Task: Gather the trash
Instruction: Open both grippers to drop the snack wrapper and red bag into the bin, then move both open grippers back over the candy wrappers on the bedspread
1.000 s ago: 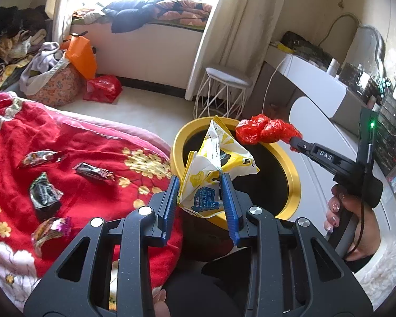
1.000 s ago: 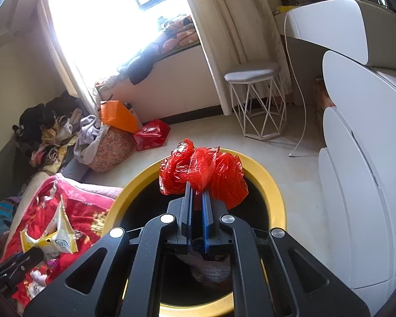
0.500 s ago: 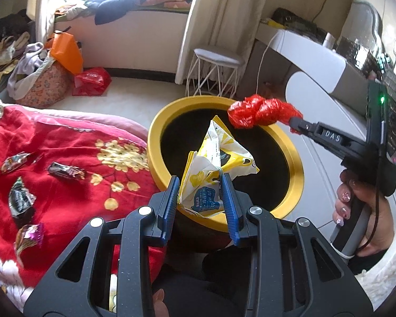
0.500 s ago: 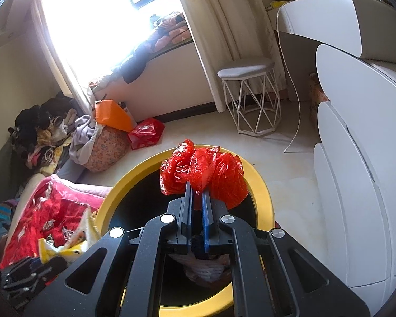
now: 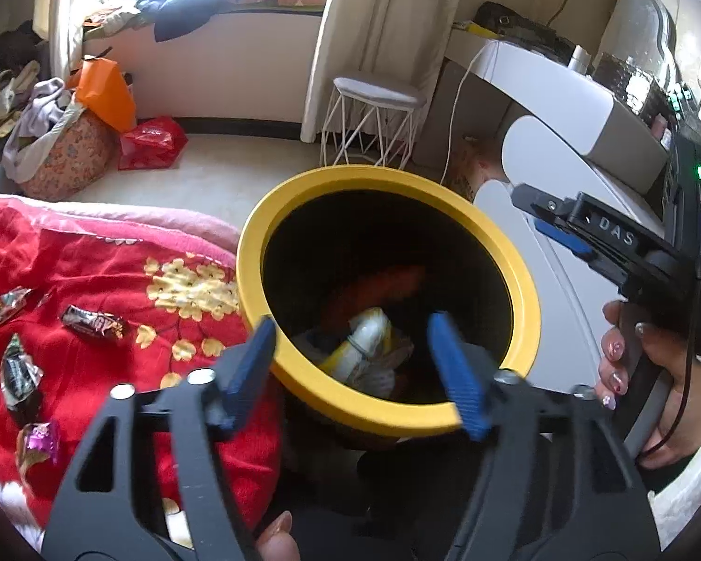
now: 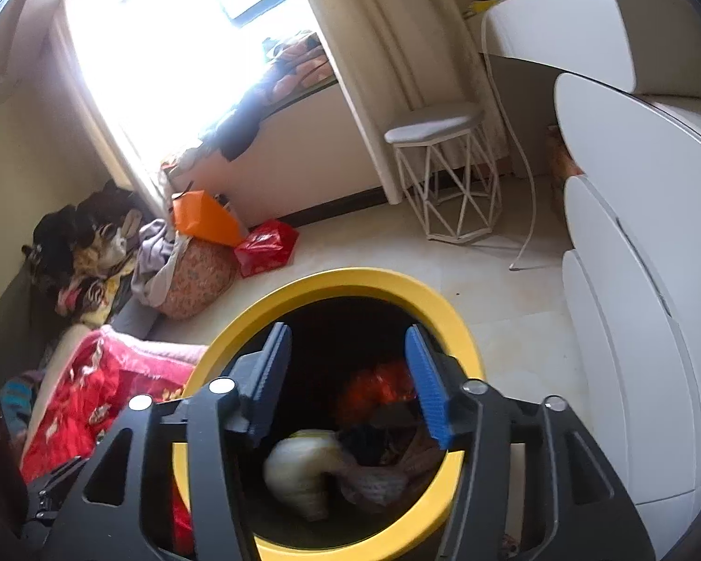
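A yellow-rimmed black bin (image 5: pixel 252 252) (image 6: pixel 462 327) stands beside the bed. My left gripper (image 5: pixel 355 364) is open and empty over its near rim. My right gripper (image 6: pixel 346 374) is open and empty above the bin mouth; it also shows from the side in the left wrist view (image 5: pixel 556 219). Inside the bin lie a yellow and white snack bag (image 5: pixel 369 346) (image 6: pixel 304 472) and a red plastic wrapper (image 5: pixel 378 280) (image 6: pixel 378 388). Several candy wrappers (image 5: pixel 91 322) lie on the red blanket (image 5: pixel 117 271) to the left.
A white wire stool (image 5: pixel 374 121) stands behind the bin by the curtain. A white rounded cabinet (image 6: pixel 631 280) is to the right. An orange bag (image 5: pixel 107 93), a red bag (image 5: pixel 152 142) and a clothes pile (image 6: pixel 93 252) sit near the window.
Both grippers opened. The yellow snack bag dropped from the left gripper and the red wrapper from the right gripper into the bin.
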